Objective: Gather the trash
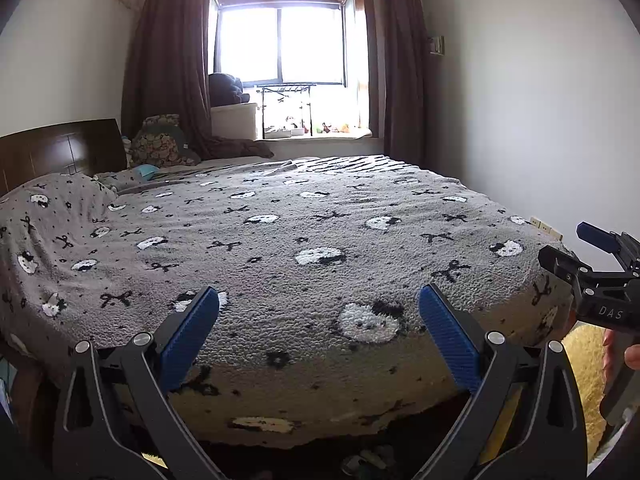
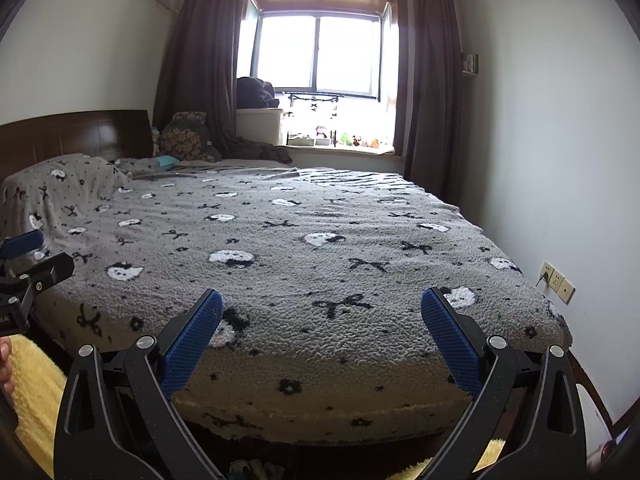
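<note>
My left gripper (image 1: 320, 300) is open and empty at the foot of a bed, its blue pads (image 1: 188, 336) spread wide over the grey blanket (image 1: 312, 224) with white cat faces and black bows. To its right, my right gripper (image 2: 322, 298) is also open with nothing between its fingers. Each gripper shows at the edge of the other's view: the right gripper (image 1: 576, 250) and the left gripper (image 2: 40, 256). Small litter (image 1: 368, 460) lies on the dark floor below the bed's edge, also glimpsed as litter (image 2: 252, 470). A teal item (image 1: 146, 170) lies near the pillows.
A dark wooden headboard (image 1: 60, 152) is at the left, with cushions (image 1: 160, 144) and a white box (image 1: 234, 120) by the curtained window (image 1: 280, 48). A white wall with sockets (image 2: 558, 278) runs along the right. A yellow fluffy rug (image 1: 584, 380) lies beside the bed.
</note>
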The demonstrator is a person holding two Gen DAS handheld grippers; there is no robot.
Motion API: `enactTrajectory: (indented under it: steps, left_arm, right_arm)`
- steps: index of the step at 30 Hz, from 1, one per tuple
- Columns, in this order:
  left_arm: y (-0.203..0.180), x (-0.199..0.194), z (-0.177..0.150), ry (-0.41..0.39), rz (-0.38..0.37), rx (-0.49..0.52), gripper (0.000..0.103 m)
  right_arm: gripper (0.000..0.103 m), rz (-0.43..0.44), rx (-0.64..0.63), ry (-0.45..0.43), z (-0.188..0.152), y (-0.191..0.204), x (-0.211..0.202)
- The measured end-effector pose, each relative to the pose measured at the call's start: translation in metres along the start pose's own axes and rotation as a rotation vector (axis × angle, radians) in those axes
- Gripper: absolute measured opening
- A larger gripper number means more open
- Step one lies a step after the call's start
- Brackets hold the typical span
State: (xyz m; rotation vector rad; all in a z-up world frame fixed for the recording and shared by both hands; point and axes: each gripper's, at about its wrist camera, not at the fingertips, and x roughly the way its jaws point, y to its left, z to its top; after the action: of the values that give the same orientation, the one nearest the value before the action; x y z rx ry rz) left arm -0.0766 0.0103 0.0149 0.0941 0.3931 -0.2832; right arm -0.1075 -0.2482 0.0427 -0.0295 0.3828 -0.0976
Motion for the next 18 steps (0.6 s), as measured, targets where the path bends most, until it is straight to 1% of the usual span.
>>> enactTrajectory:
  steps: [18]
  left_arm:
    - [-0.0002, -0.0002, -0.0007, 0.0, -0.004, -0.001, 0.095]
  right_arm:
    - [0.099, 0.001, 0.0, 0.001, -0.0006, 0.0009, 0.001]
